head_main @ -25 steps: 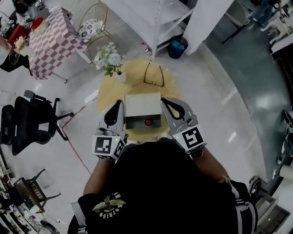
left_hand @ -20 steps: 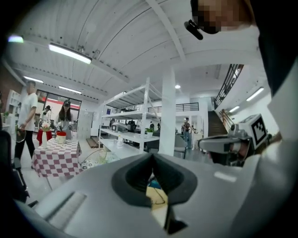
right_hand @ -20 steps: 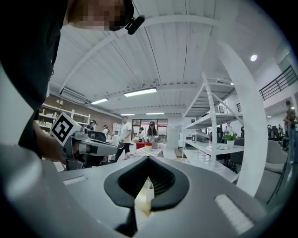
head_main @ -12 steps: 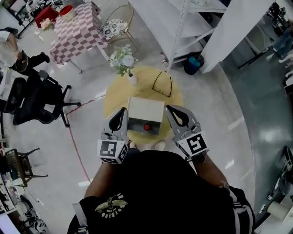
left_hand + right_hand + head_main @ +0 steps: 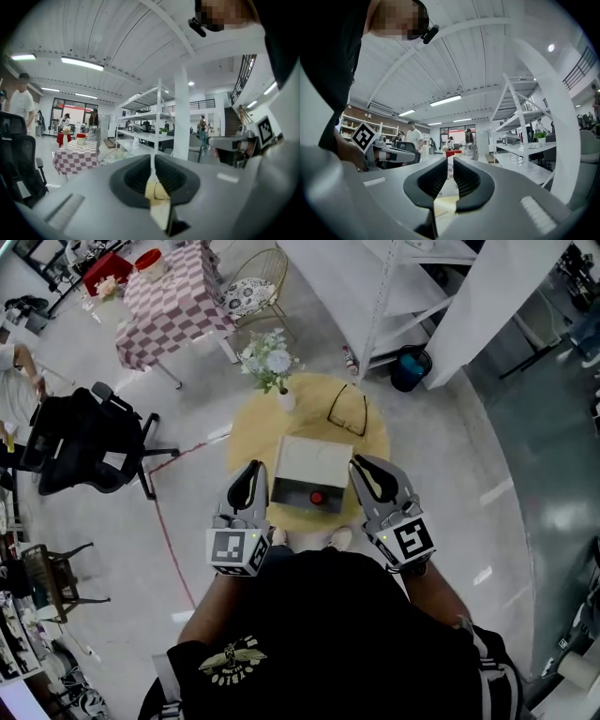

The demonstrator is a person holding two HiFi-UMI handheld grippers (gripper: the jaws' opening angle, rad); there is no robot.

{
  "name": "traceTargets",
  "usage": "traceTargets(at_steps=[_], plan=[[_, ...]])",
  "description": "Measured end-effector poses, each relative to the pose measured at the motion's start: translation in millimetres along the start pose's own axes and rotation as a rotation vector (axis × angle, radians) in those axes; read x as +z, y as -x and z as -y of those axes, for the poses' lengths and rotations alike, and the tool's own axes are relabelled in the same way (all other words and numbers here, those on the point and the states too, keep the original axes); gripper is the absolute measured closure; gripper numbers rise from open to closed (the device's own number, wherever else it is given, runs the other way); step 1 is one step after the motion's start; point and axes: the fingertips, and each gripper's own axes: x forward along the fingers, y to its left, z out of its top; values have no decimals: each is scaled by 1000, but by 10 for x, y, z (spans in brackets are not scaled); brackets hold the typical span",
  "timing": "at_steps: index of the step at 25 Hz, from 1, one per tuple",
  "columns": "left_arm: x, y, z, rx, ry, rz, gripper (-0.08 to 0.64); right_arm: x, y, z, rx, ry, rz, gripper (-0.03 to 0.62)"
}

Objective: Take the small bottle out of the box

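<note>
Head view: your left gripper [image 5: 250, 470], fingers closed and empty, and right gripper [image 5: 362, 465], fingers just parted slightly on nothing, flank the cream square box [image 5: 312, 457] on the round yellow surface [image 5: 251, 427]. Its small red-capped bottle [image 5: 317, 496] lies inside, ungrasped.

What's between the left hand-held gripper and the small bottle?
Head view: the left wall of the box separates the left hand-held gripper from the small bottle.
</note>
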Motion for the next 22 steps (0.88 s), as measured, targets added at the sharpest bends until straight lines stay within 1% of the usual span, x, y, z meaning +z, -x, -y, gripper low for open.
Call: traceTargets(at_steps=[2,4,6,12,13,15,16,17,19,22], plan=[[6,-27,0,-49,-5,-2,560,-3,-15,-30,-47,16,-19,560],[-5,-34,-11,-113,-11,-12,560,-35,-59,-84,-94,25,-54,586],[-15,-24,-59,-164,-21,-19,560,-38,-133,-177,-121,27,-60,586],[-19,-34,-428,-242,5,-22,560,-17,-358,-440,-209,29,-73,586],[-10,-44,-489,-249,-11,-18,560,-18,-395,-473,-224,27,-79,586],[36,-42,-557,-266,-95,7,560,-26,-468,-538,-256,28,-94,586],[67,-30,-553,-287,-132,25,560,-33,-500,-567,-272,29,-101,586],[89,-16,-534,-318,-144,38,560,-38,-528,-593,-290,29,-107,586],[87,-5,-504,-387,-120,34,560,-40,-566,-638,-326,29,-111,586],[45,-6,-501,-447,-100,31,560,-34,-564,-718,-374,43,-116,586]])
